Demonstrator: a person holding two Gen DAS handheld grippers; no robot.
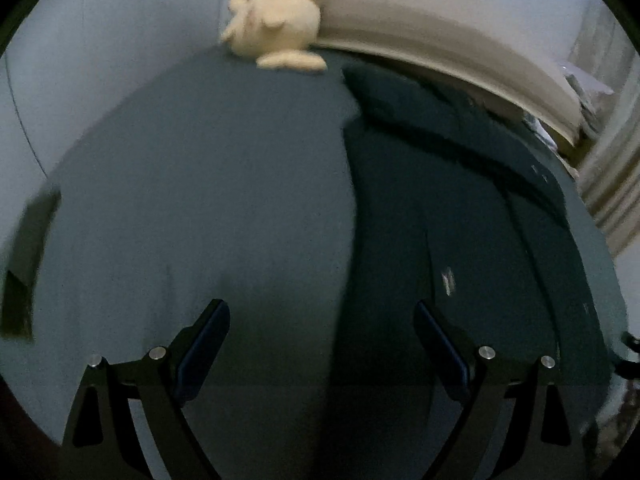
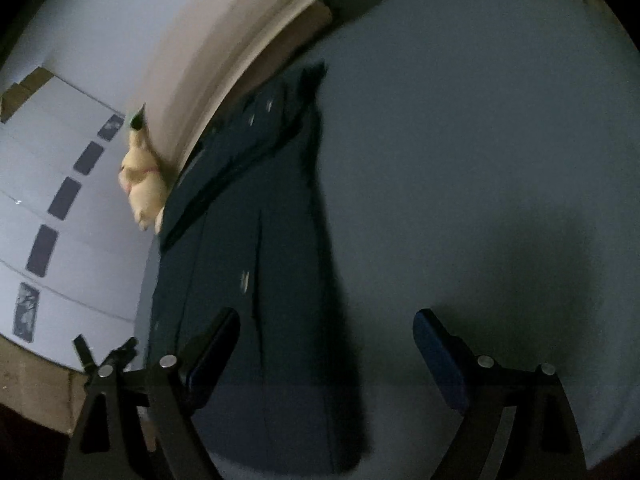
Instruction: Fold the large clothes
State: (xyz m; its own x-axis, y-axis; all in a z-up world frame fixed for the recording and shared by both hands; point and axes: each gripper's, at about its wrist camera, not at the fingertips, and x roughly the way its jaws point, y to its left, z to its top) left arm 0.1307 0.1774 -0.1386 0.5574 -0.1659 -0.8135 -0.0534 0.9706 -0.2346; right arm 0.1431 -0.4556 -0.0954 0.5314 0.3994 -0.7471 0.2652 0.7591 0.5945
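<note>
Left gripper [image 1: 322, 314] wide open, empty, over bare bed sheet [image 1: 180, 200]; dark garment [image 1: 460, 220] lies just to its right, long axis running away toward headboard [image 1: 440, 32]. Right gripper [image 2: 326, 322] also wide open, empty, garment's near end under its left finger, so likely nearer.

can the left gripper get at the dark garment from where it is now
Probably yes: the left gripper is open and empty above the bed, and the dark garment lies flat just ahead to its right, nothing between.
</note>
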